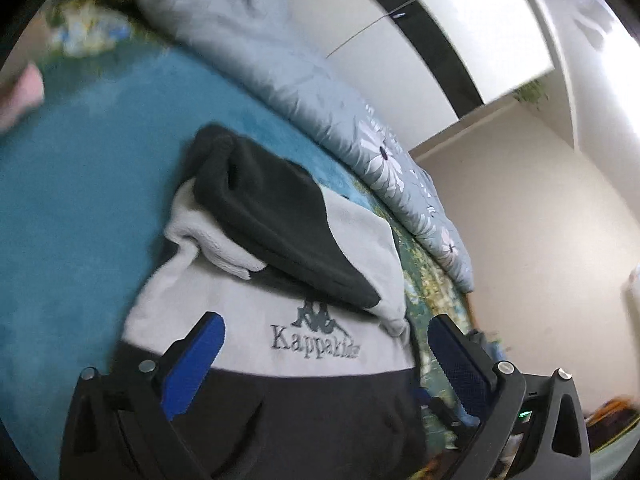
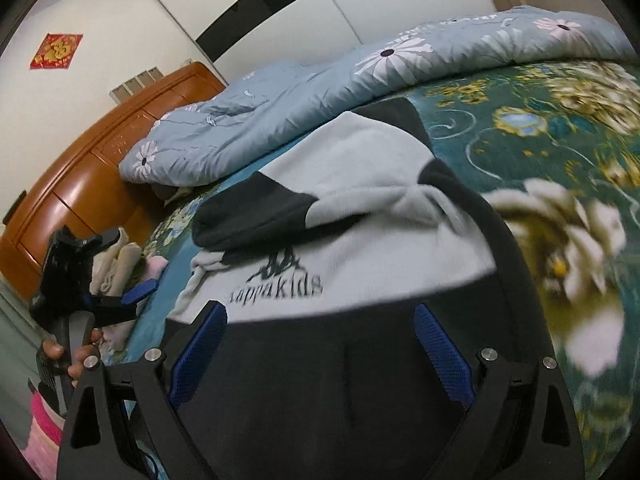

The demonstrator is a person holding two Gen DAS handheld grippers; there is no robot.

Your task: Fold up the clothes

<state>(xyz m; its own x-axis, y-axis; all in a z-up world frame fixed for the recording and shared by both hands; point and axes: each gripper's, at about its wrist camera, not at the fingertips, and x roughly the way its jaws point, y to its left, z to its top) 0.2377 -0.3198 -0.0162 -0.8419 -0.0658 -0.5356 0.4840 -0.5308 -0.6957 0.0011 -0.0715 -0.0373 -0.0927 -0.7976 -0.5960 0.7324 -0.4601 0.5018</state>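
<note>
Reading "Kappa Kids" on sweatshirt | left gripper fingers spread, empty

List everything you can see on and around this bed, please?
sweatshirt: one, grey and black with a logo, sleeves folded in, on the bed
bedspread: one, teal with flowers, under the sweatshirt
quilt: one, pale blue with daisies, bunched at the far edge
headboard: one, orange-brown wood, at the bed's end
wall decoration: one, red and gold, on the wall
left gripper: black with blue pads, open over the sweatshirt
right gripper: black with blue pads, open over the sweatshirt
</note>
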